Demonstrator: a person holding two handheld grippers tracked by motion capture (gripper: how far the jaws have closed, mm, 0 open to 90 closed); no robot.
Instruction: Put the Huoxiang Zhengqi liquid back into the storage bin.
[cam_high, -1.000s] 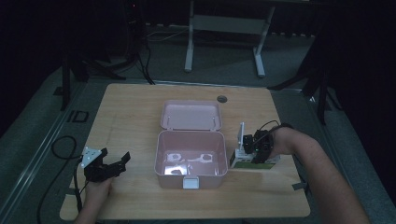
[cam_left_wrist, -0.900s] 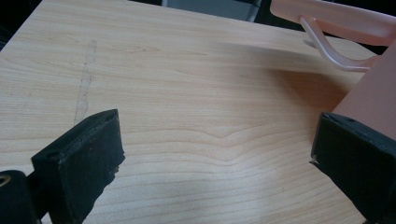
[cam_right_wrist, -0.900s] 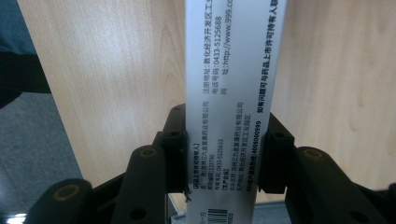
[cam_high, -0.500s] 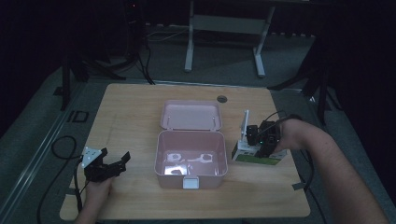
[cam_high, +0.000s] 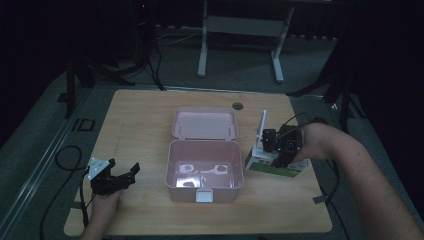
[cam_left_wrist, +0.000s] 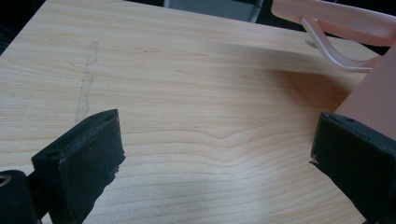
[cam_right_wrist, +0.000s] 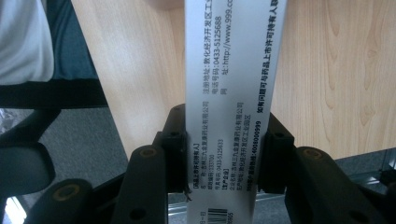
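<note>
Nearest to me, my left tool (cam_high: 121, 176) rests low at the front left of the worktop (cam_high: 140, 125), my left hand (cam_high: 102, 206) behind it and its cable trailing off the near edge. Its jaws stand spread with nothing between them; in the left gripper view they frame bare wood, and the right one sits just beside the wall of the pink box (cam_left_wrist: 373, 88). That box (cam_high: 204, 170) stands open in the middle of the worktop, near the front edge, a white latch on its front wall and some pale shapes on its floor that I cannot make out. Its lid (cam_high: 205, 123) lies tipped back behind it, joined to it at the rear. To the right of the box, my right tool (cam_high: 276, 150) is pinching a carton (cam_high: 274, 166), white with a green band along its near side. In the high view the carton sits slanted, its left end close to the box's right wall, and a white flap stands up from its far end; whether its underside touches the wood I cannot tell. In the right gripper view the jaws press on both long edges of the carton (cam_right_wrist: 229, 107), whose white face carries printed text and a barcode at the bottom. My right hand (cam_high: 312, 142) grips the tool from the right, forearm running off the near right corner. Farther back, a small dark round fitting (cam_high: 237, 106) sits in the worktop near its far edge, and beyond that white legs of a stand (cam_high: 240, 30) rise from the dim floor.
</note>
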